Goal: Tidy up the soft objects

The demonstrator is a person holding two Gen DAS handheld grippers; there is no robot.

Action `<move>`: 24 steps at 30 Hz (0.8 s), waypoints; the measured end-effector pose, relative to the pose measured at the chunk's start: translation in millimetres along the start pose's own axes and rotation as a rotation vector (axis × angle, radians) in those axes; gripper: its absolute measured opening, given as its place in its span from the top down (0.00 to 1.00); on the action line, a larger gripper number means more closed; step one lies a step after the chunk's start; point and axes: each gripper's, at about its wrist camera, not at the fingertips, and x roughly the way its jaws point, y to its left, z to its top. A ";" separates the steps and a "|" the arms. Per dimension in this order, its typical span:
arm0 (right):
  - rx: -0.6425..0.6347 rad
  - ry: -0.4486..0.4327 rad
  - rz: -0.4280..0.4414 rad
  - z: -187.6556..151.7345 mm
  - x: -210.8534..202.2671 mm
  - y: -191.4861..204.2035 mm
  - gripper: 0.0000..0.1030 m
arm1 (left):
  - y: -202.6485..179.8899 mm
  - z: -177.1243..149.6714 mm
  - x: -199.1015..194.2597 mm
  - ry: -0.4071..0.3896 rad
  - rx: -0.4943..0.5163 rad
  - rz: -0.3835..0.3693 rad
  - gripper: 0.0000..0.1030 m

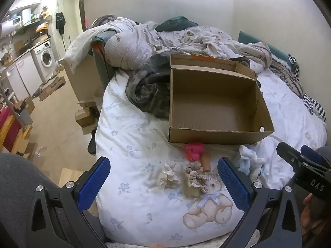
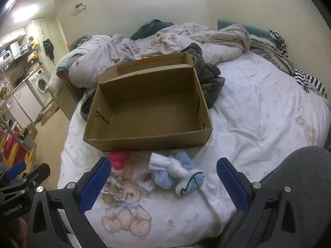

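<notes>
An empty cardboard box (image 1: pixel 215 107) (image 2: pixel 149 107) stands on the bed. In front of it lie a pink plush (image 1: pixel 194 150) (image 2: pixel 119 159), a tan roll (image 1: pixel 205 161) (image 2: pixel 128 170), beige scrunchies (image 1: pixel 194 177) (image 2: pixel 114 190), and a blue and white soft toy (image 2: pixel 178 175) (image 1: pixel 248 161). My left gripper (image 1: pixel 163 184) is open, hovering over the scrunchies. My right gripper (image 2: pixel 163 184) is open above the blue toy, and its body shows at the right of the left wrist view (image 1: pixel 306 169).
The white bear-print sheet (image 2: pixel 258 107) covers the bed. A crumpled duvet (image 1: pixel 186 39) and a dark camouflage blanket (image 1: pixel 151 91) lie behind the box. The bed's left edge drops to the floor (image 1: pixel 60 115); a washing machine (image 1: pixel 46 60) stands beyond.
</notes>
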 end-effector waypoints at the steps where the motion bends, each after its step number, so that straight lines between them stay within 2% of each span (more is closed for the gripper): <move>1: 0.000 -0.003 0.002 0.1 -0.2 -0.2 0.00 | -0.1 0.0 -0.5 -0.007 0.004 0.010 0.00; 24: 0.001 0.019 0.002 -2.3 2.7 2.9 0.00 | -2.3 -2.1 -1.4 -0.008 0.012 0.017 0.00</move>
